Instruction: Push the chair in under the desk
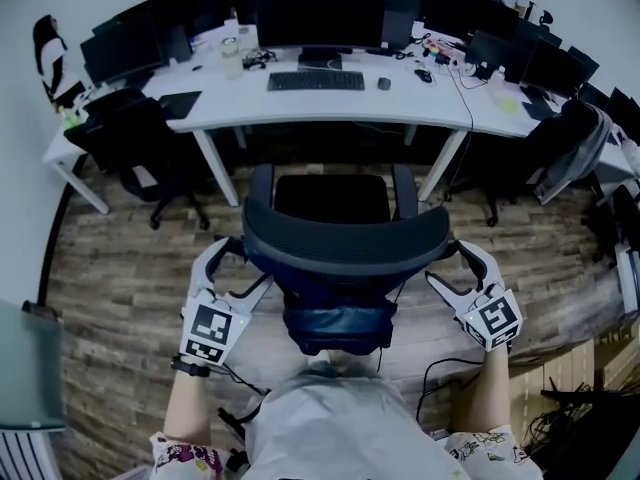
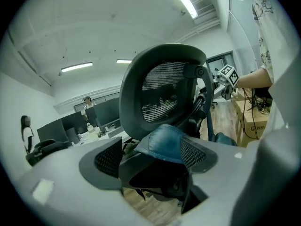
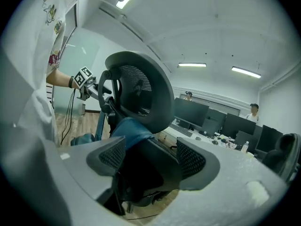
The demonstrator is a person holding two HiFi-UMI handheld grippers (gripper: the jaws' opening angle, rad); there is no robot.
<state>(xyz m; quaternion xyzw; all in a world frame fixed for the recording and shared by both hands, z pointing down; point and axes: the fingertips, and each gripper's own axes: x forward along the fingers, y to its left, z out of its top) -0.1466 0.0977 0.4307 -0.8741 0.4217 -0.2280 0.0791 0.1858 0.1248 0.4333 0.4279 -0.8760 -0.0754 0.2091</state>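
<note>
Spreading wide, the jaws of the left gripper and the right gripper bracket the side edges of the chair at its back, and no pad seems pressed on it. The chair faces the desk squarely, seat short of the front edge, so the push looks barely begun. Ahead, the gap between the desk legs looks wider than the armrests. Neighbouring chairs stand well apart on the wood floor.
</note>
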